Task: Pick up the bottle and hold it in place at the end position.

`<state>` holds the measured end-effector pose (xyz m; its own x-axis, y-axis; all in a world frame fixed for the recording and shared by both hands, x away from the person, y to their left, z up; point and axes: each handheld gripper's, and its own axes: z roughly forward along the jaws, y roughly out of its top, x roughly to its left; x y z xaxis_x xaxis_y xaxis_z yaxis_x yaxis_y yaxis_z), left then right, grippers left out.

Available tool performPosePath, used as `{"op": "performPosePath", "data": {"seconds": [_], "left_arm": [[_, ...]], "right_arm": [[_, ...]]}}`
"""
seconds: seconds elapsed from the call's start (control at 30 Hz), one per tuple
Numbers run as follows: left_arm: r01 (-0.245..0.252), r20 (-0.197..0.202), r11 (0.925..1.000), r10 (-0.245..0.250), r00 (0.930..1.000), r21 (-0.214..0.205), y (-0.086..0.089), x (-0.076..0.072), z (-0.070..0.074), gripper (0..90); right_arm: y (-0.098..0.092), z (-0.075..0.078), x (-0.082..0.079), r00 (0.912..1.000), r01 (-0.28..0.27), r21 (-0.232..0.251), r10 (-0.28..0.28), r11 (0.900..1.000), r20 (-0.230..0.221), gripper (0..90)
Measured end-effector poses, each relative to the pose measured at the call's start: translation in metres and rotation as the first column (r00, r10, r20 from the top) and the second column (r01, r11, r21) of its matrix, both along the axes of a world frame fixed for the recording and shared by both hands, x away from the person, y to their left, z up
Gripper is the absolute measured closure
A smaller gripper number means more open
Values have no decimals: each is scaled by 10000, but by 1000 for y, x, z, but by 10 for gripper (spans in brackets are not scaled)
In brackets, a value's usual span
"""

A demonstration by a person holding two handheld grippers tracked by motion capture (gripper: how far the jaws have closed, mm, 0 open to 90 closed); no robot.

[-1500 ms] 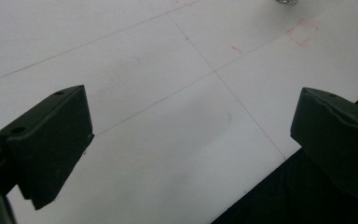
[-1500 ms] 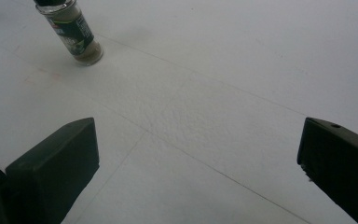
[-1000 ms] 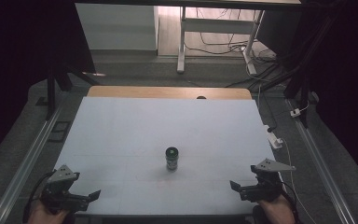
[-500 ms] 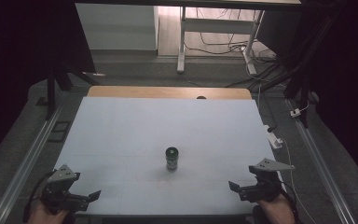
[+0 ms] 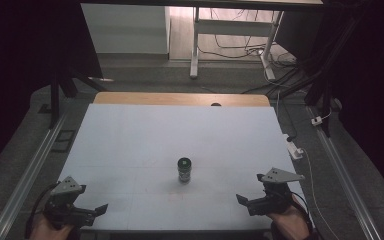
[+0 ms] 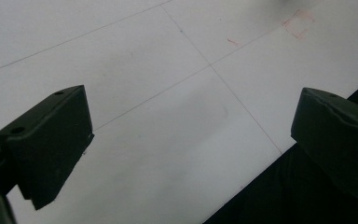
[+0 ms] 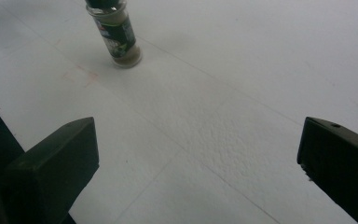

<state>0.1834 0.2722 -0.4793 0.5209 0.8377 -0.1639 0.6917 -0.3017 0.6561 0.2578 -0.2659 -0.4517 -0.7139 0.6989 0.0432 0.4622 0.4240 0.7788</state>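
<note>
A small spice jar (image 5: 184,169) stands upright on the white table (image 5: 130,145), roughly mid-width, nearer the near edge than the far one. Dark lid, dark label w/ some green; clear glass shows brownish contents in the right gripper view (image 7: 115,32), where it sits top left, its lid cut by the frame edge. Nothing touches it.

Left gripper (image 5: 96,210) sits at the near-left corner of the surface, held in a hand (image 5: 47,230) at the bottom of the high view. Jaws spread wide, nothing between them; the left gripper view (image 6: 191,135) has only bare table and its near edge in the gap. Faint pencil grid lines cross the surface there, plus a small red square mark (image 6: 299,23) toward the top right. Grey 3-cornered plate on top of the gripper, cable trailing off to the left.

Right gripper (image 5: 246,200) is at the near-right corner, also hand-held (image 5: 287,222), tips pointing left toward the table's middle. Jaws wide apart, empty; bare white surface between them. Jar is well apart from it, ahead and to one side of the jaw line. A faint reddish smudge (image 7: 81,74) lies on the surface just beside the jar, on the near-edge side.

Far edge of the table shows a strip of bare wood (image 5: 180,98). Beyond it: floor, cables and white frame legs (image 5: 195,45).
</note>
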Motion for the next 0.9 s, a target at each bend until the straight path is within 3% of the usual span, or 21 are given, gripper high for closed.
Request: {"op": "performPosePath", "data": {"seconds": [0.33,0.7,0.9], "left_arm": [[28,-19,10000,-28,10000,-42,0,0,0,1],[0,-21,10000,0,10000,-23,0,0,0,1],[-7,-25,10000,7,10000,-37,0,0,0,1]], "right_arm": [[18,-2,9,9970,-766,265,767,9967,-41,0],[38,-7,22,9932,-1134,350,1142,9929,-207,0],[52,-9,32,9882,-1472,624,1495,9871,-345,0]]}}
